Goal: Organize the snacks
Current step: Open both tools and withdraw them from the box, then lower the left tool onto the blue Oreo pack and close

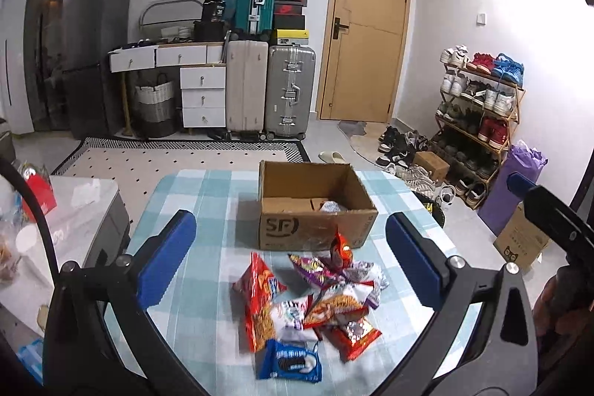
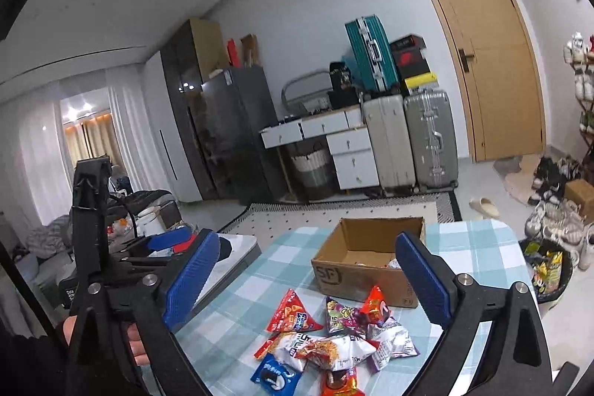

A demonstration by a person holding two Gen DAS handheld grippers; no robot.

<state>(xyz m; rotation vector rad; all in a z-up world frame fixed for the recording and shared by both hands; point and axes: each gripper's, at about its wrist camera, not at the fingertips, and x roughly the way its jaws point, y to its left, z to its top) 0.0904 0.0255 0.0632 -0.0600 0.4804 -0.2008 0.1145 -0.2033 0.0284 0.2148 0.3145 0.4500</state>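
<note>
Both grippers, left gripper point(image 1: 289, 262) and right gripper point(image 2: 308, 281), hang jaws wide apart, empty, above the snack packet pile point(image 1: 308, 314), which lies just below and between the fingers, the open cardboard box point(image 1: 315, 203) straight beyond it.

Left gripper point(image 1: 291, 260): jaws spread wide, blue pads point(image 1: 167, 258) well apart at 9 and 3 o'clock of the left wrist view, nothing pressed between, aimed forward and somewhat downward. Right gripper point(image 2: 310, 279): likewise wide open, empty, rolled slightly in its own view. Glimpsed at 3 o'clock of the left view, dark-bodied. At 8 o'clock of the right view, probably a hand point(image 2: 135, 346) on the left gripper's handle.
</note>
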